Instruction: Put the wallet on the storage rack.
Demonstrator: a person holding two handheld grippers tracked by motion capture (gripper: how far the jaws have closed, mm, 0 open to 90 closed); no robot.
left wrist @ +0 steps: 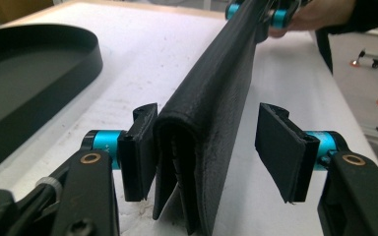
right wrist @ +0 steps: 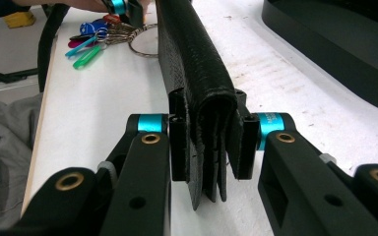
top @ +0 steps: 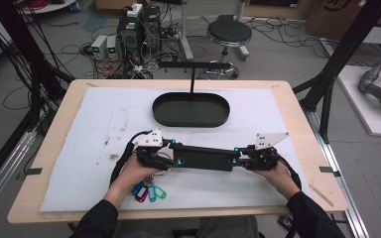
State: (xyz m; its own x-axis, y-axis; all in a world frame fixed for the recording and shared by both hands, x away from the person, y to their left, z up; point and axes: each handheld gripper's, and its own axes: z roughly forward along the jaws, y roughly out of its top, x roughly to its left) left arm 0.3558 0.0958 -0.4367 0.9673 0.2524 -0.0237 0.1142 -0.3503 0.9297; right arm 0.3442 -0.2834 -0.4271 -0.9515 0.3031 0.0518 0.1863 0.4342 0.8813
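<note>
A long black folded wallet (top: 204, 157) stands on its open edges on the white mat (top: 94, 124), fold uppermost, spanning the gap between the two grippers near the mat's front half. The right gripper (right wrist: 210, 147) has its pads pressed against both faces of the wallet's end, pinching it. At the opposite end, the left gripper (left wrist: 211, 147) stands spread: one pad (left wrist: 140, 147) lies against or just beside the wallet's face, the other pad (left wrist: 283, 150) is well apart from it, with bare mat visible in the gap. A bunch of keys with coloured tags (top: 149, 191) lies just in front of the left hand (top: 136, 173), close to the mat's front edge. A black oval tray (top: 191, 110) sits farther back at the centre, apart from the wallet, with open mat between them and on either side.
</note>
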